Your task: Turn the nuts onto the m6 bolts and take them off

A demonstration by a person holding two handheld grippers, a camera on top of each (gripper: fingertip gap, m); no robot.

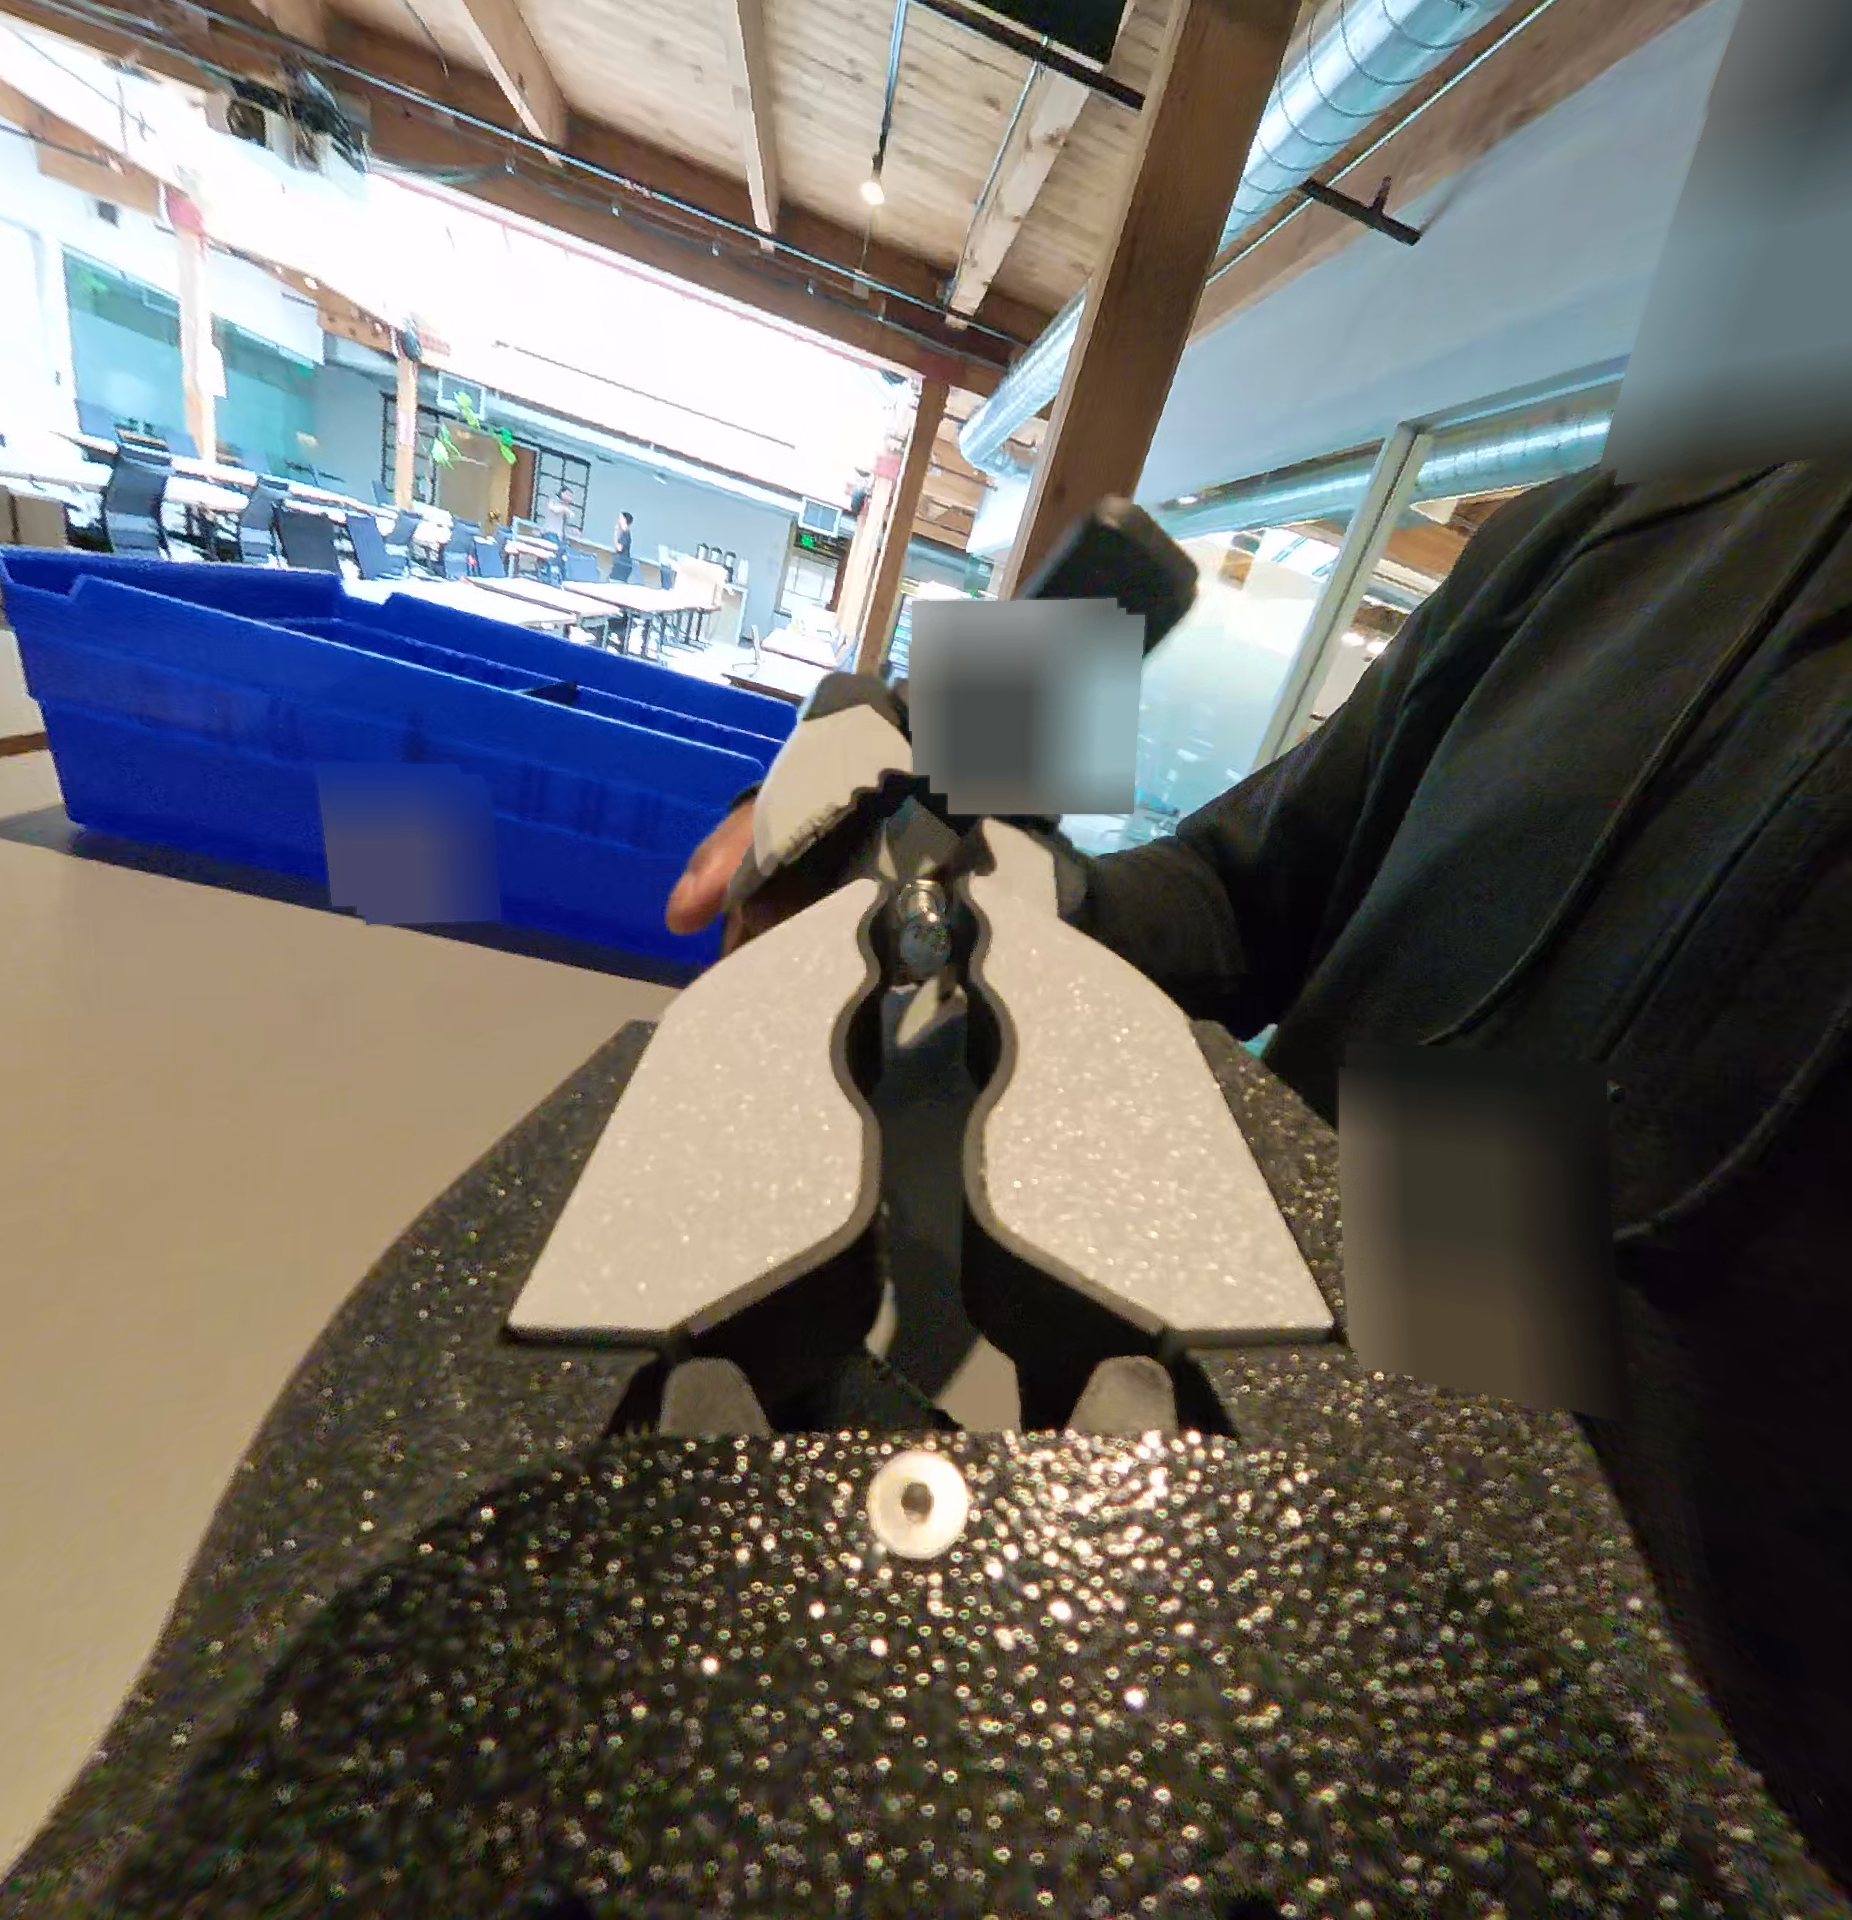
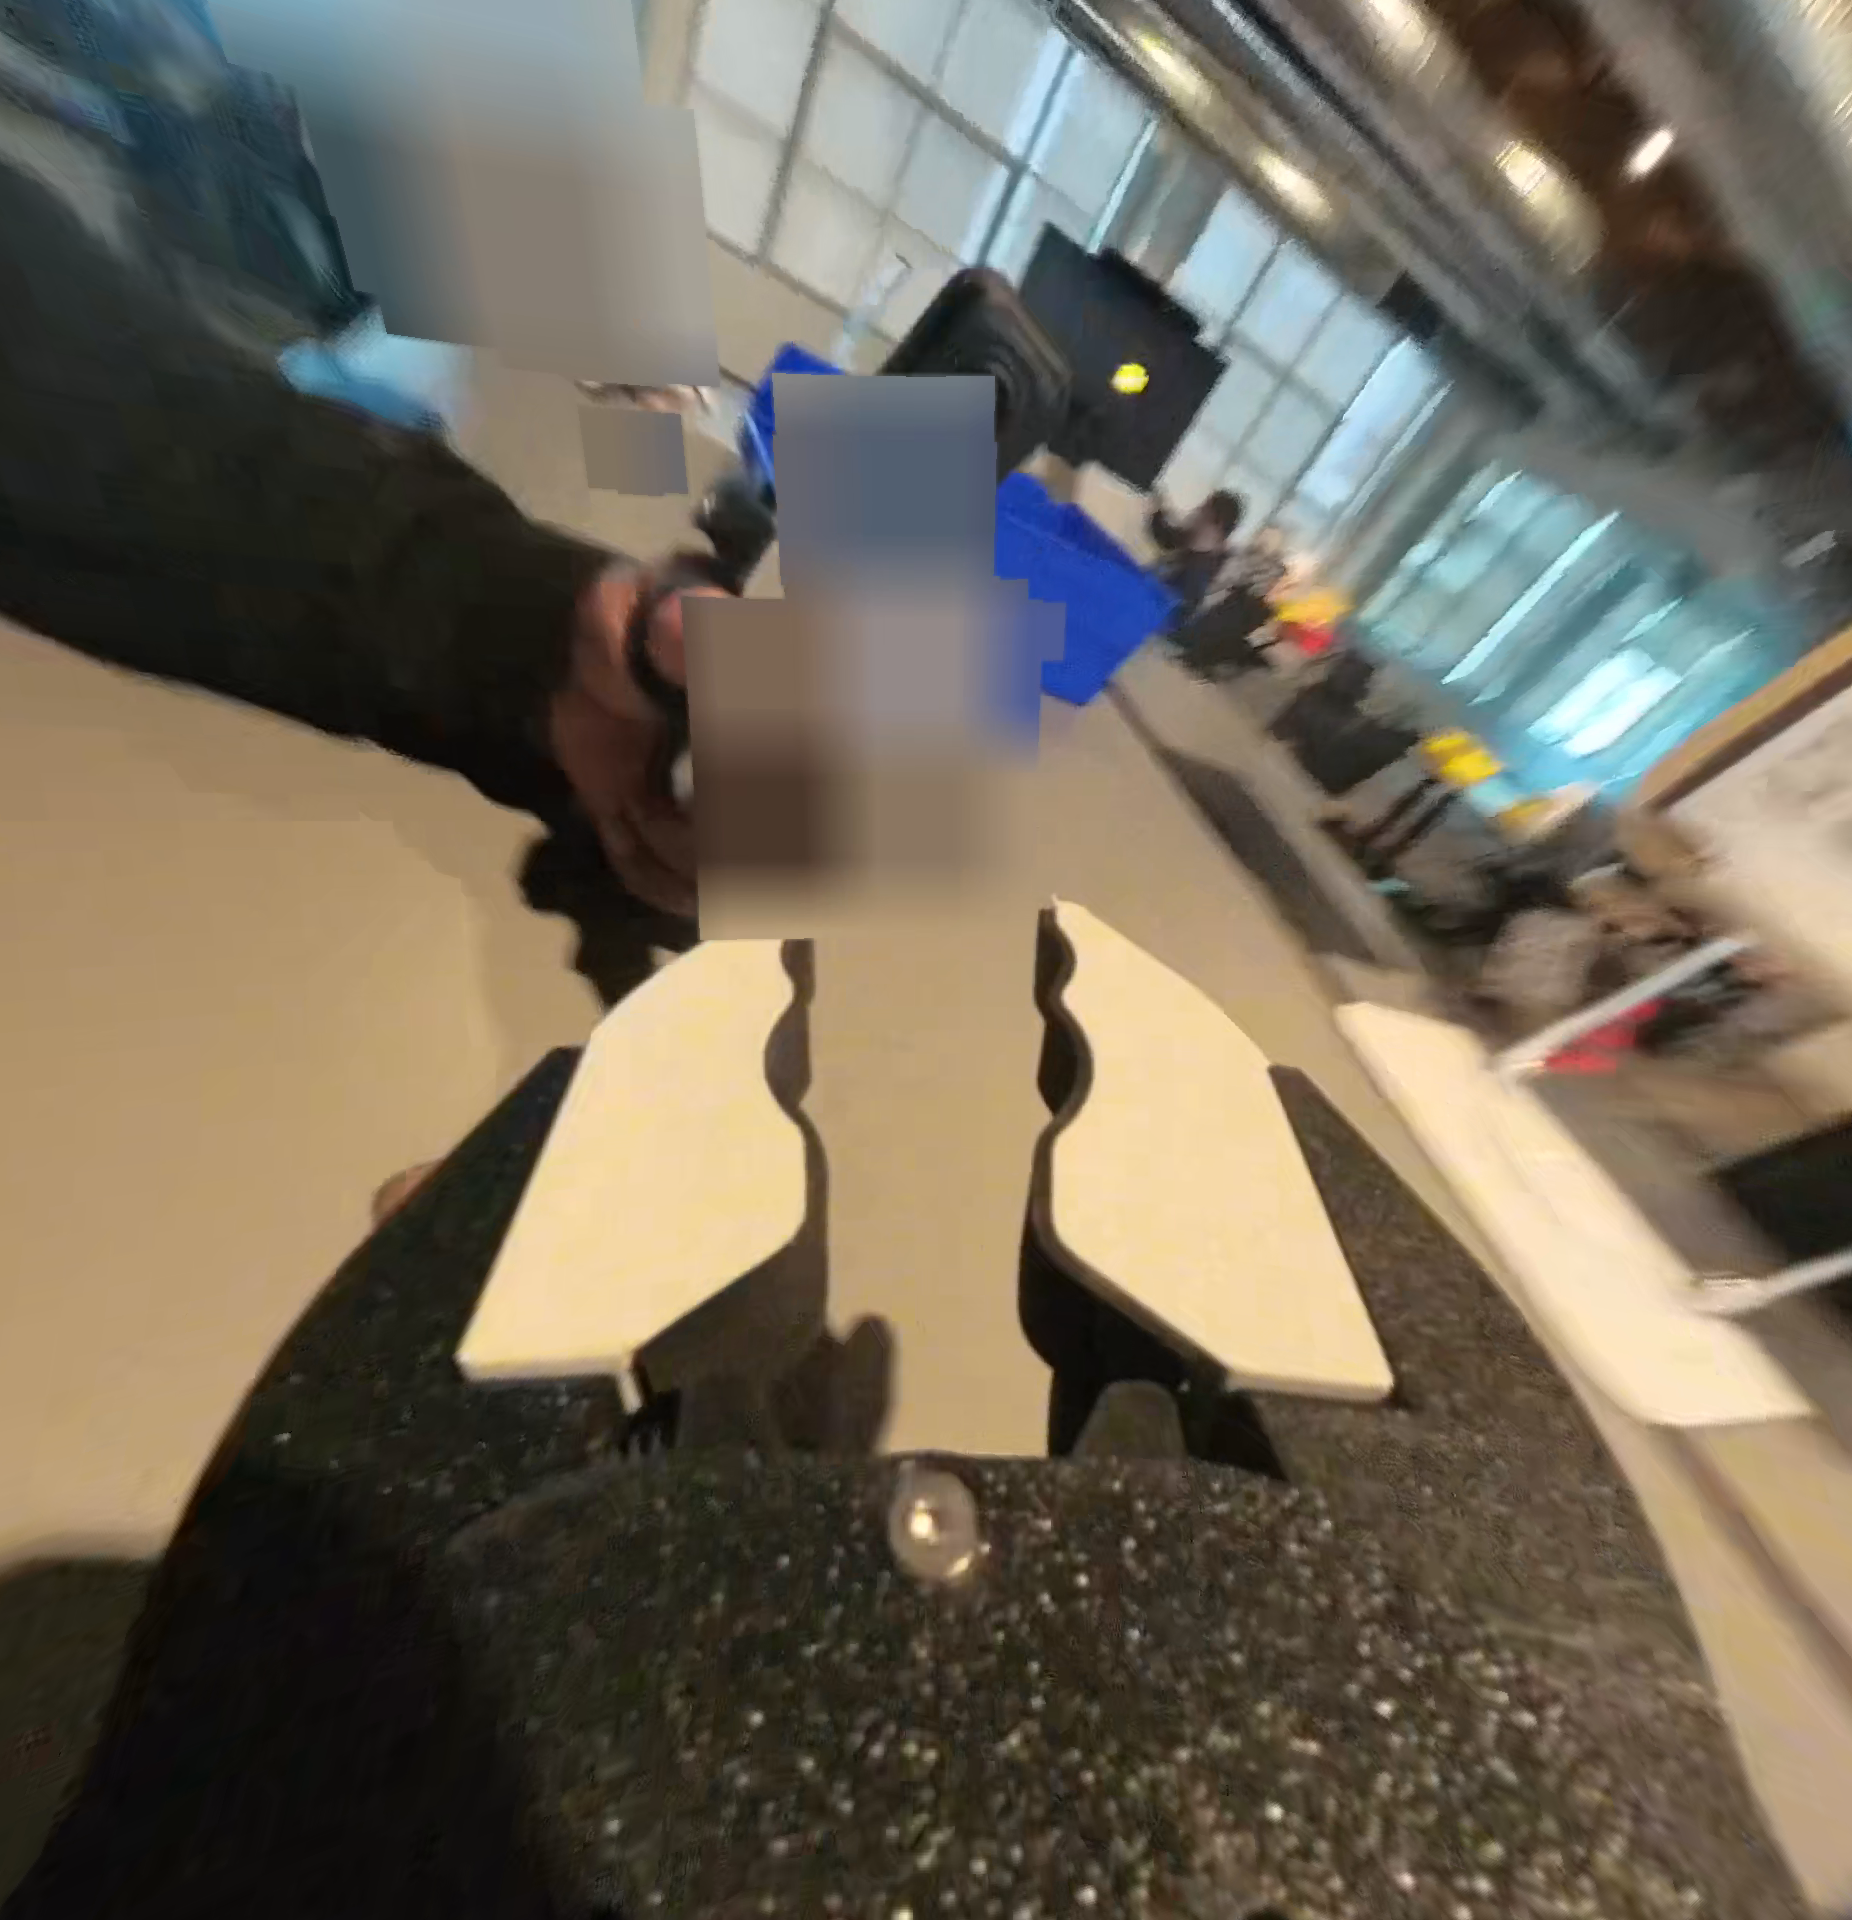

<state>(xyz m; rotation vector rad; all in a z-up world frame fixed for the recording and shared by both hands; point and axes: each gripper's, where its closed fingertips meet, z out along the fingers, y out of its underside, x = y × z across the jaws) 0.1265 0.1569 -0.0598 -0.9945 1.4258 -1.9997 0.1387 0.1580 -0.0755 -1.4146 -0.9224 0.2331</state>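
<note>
In the left wrist view my left gripper (image 1: 922, 896) is shut on a small silver bolt (image 1: 924, 935), which looks to have a nut on it, held at the fingertips above the table. My right gripper (image 1: 927, 831) faces it just beyond, its white fingers (image 1: 828, 764) spread either side of the bolt's far end. In the blurred right wrist view my right gripper (image 2: 922, 935) is open with nothing between its fingers. A mosaic patch covers the left gripper and the bolt there; a hand (image 2: 631, 769) and a dark sleeve (image 2: 278, 561) show.
Stacked blue bins (image 1: 382, 727) stand on the grey table (image 1: 226, 1091) at the back left and also show in the right wrist view (image 2: 1078, 582). A person in dark clothes (image 1: 1576, 831) is close on the right. A white sheet (image 2: 1524, 1195) lies at the right.
</note>
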